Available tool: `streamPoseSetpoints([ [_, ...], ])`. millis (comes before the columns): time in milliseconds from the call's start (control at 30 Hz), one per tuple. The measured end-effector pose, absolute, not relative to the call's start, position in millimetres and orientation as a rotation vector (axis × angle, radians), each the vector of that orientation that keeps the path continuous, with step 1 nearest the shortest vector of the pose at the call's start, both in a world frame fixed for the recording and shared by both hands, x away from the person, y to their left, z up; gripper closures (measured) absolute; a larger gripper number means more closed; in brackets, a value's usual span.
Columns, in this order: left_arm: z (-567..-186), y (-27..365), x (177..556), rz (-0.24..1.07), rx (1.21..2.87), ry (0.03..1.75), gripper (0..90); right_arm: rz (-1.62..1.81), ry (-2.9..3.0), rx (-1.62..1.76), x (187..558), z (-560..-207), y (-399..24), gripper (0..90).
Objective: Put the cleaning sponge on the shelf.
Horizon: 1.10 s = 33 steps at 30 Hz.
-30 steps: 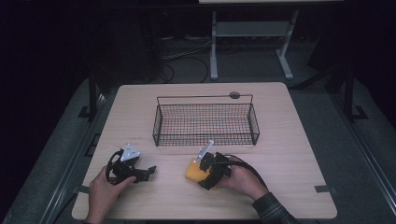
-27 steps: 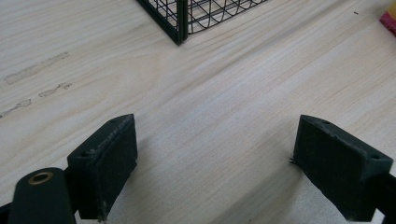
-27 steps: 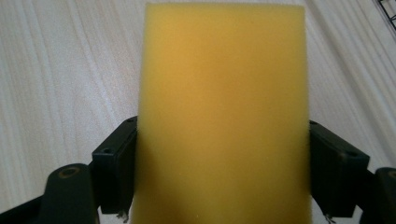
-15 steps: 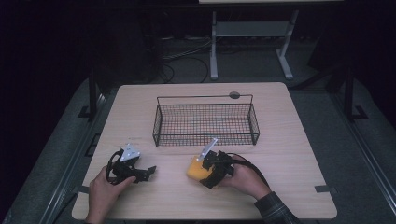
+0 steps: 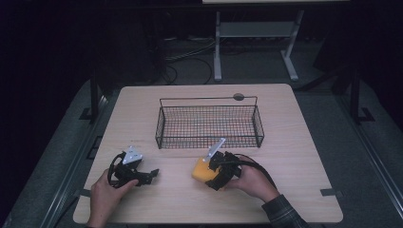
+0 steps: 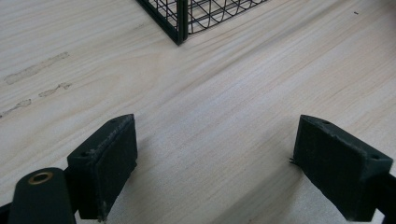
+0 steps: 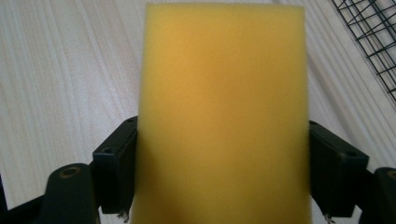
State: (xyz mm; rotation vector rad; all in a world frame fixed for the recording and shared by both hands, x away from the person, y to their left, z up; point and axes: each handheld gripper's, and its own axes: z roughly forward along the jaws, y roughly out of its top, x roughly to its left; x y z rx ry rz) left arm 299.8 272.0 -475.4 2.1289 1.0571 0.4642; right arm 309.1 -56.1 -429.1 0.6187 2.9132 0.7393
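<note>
In the right gripper view, the two black jaws of the right gripper (image 7: 223, 172) are clamped on a yellow rectangular foam sponge (image 7: 224, 116), one jaw pressed flat against each long side. The sponge stands between the jaws and reaches well beyond their tips, covering the pale wood-grain tabletop (image 7: 60, 70) behind it. Past the jaw on the right of that view, a corner of a black wire mesh basket (image 7: 373, 37) shows, apart from the sponge. From the high view, the right gripper (image 5: 207, 172) lies low over the near middle of the table, held by the person's right hand (image 5: 252, 179), and the sponge (image 5: 200, 171) sticks out from the jaws toward the left, close to or touching the tabletop; I cannot tell which. The basket (image 5: 209, 124) stands just beyond the gripper, near the middle of the table (image 5: 294, 128). In the left gripper view, the left gripper (image 6: 215, 154) has its jaws spread wide, with nothing but bare tabletop between them. Ahead of those jaws and to the left, one corner of the basket (image 6: 180, 23) rests on the wood. From the high view, the left gripper (image 5: 152, 175) sits near the front left edge of the table in the person's left hand (image 5: 107, 192), well apart from the sponge.
</note>
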Motion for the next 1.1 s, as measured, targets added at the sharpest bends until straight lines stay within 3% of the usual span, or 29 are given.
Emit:
streamPoseSetpoints([
  [1100, -475, 272, 300, 0.463, 2.125, 1.061, 12.8, 0.773, 2.862, 0.675, 310, -404, -84, 22.9],
])
